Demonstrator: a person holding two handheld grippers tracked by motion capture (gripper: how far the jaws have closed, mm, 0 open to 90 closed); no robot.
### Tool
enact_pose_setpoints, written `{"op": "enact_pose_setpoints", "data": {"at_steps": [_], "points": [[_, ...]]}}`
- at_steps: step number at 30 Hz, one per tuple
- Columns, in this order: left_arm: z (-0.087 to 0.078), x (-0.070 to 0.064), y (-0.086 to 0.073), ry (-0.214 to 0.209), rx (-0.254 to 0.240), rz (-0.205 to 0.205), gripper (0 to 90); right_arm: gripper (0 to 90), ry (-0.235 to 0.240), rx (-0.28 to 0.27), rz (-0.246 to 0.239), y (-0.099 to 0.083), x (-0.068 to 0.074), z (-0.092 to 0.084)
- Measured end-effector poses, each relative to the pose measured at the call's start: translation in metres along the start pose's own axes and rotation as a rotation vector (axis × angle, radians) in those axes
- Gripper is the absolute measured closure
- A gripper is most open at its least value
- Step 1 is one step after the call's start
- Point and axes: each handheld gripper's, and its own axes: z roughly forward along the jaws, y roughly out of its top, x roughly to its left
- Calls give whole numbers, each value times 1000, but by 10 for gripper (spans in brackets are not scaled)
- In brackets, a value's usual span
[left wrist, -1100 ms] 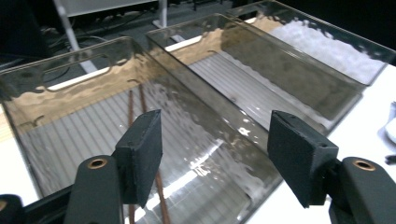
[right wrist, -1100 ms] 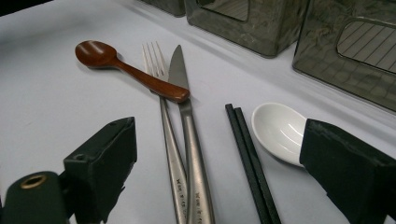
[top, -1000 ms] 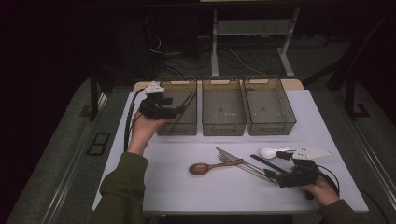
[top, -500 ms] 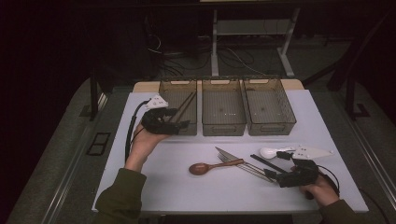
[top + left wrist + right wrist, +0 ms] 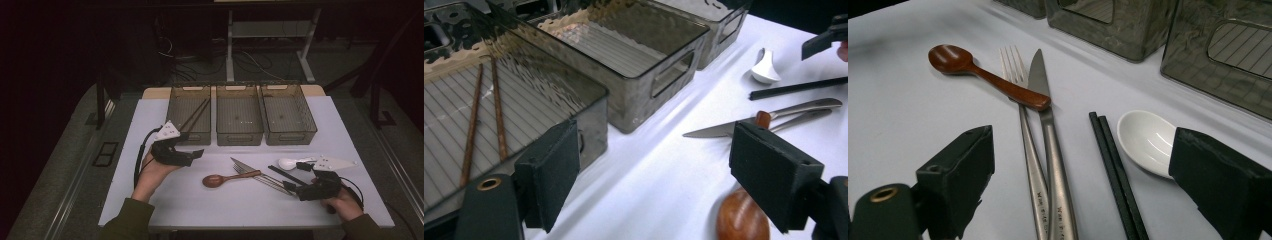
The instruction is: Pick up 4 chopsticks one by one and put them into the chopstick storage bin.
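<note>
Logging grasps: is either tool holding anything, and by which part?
Nothing is held. Left tool has just been opening, empty; right tool is open above the fork and knife.

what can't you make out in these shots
- Brown wooden spoon, left gripper view: handle hidden behind the left gripper's jaw.
- White ceramic spoon, right gripper view: handle hidden behind the right gripper's jaw.
- Steel knife, right gripper view: handle end cut off by the bottom edge.
</note>
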Motion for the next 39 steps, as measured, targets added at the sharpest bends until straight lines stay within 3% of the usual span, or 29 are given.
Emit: {"op": "enact_pose_setpoints", "data": {"at_steps": [10, 19, 25, 32, 39], "points": [[-9, -18, -25, -7, -13, 25, 151, 108, 4, -5, -1, 0, 0, -1], [-10, -30, -48, -22, -12, 19, 111, 108, 1, -12, -6, 0, 0, -2], [-14, -31, -59, -19, -8, 15, 69, 108, -9, -26, -4, 1, -1, -5], [-18, -30, -70, -4, 6, -16, 0, 108, -35, -27, 6, 5, -1, -9], [-18, -28, -72, -12, 29, -32, 0, 107, -12, -1, 8, 10, -10, -22]]}}
